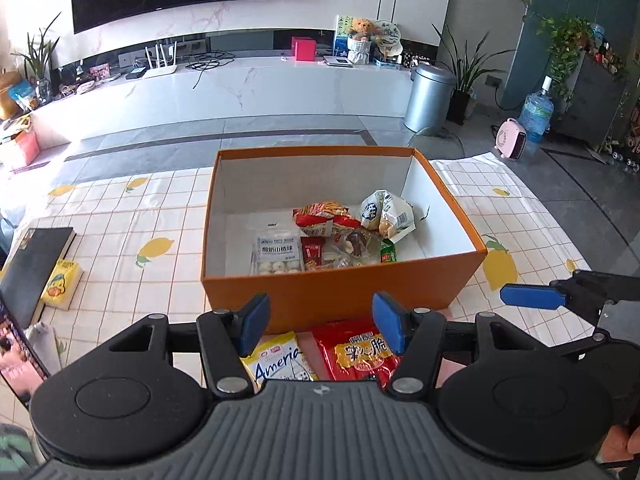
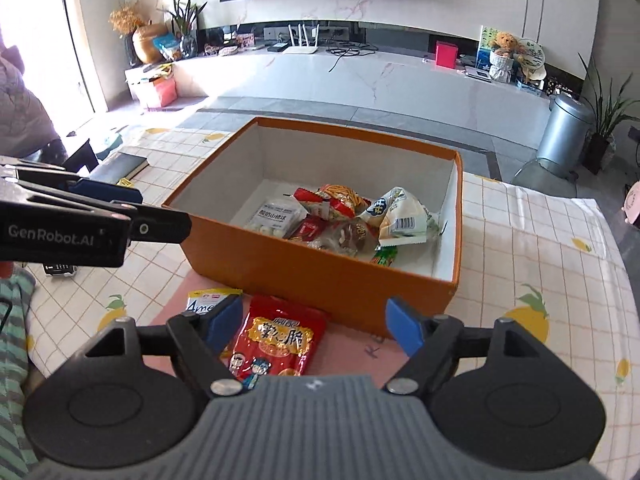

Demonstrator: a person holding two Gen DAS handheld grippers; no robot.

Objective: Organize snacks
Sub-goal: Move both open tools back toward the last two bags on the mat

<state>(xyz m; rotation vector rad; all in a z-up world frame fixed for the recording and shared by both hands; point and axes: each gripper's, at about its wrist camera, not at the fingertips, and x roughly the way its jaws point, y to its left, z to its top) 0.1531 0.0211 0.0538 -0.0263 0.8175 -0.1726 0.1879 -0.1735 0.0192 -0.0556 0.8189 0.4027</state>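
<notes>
An open orange box (image 1: 340, 292) (image 2: 320, 276) stands on the table and holds several snack packets (image 1: 320, 240) (image 2: 340, 220). In front of it lie a red snack bag (image 1: 362, 354) (image 2: 276, 340) and a yellow-white bag (image 1: 276, 360) (image 2: 204, 300) on a pink mat. My left gripper (image 1: 320, 328) is open and empty, above these two bags. My right gripper (image 2: 316, 326) is open and empty, above the red bag. The right gripper's blue pad shows in the left wrist view (image 1: 532, 296). The left gripper shows in the right wrist view (image 2: 120, 208).
A lemon-print checked cloth (image 1: 140, 220) (image 2: 520, 240) covers the table. A black book (image 1: 36, 268) and a yellow packet (image 1: 62, 288) lie at the left. Beyond the table are a TV bench, a metal bin (image 1: 428, 96) and plants.
</notes>
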